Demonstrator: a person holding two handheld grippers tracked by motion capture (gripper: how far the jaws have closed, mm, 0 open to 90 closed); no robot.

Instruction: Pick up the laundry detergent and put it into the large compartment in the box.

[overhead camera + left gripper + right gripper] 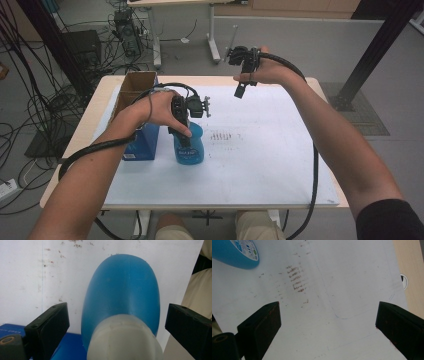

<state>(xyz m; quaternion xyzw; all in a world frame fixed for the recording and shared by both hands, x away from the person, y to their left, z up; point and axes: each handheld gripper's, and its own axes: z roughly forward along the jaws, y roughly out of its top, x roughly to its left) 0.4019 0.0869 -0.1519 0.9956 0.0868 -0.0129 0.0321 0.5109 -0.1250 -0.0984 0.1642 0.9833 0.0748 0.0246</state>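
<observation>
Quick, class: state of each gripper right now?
Left gripper: open, fingers apart on either side of the blue bottle, not clamped.
Right gripper: open, holding nothing, above the white mat.

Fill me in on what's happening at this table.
A person works at a white-covered table with a gripper in each hand. The left gripper is poised over a blue bottle with a whitish top, its jaws open on either side and not touching it. The bottle stands beside a blue carton. The right gripper hovers open above the far side of the table, holding nothing.
</observation>
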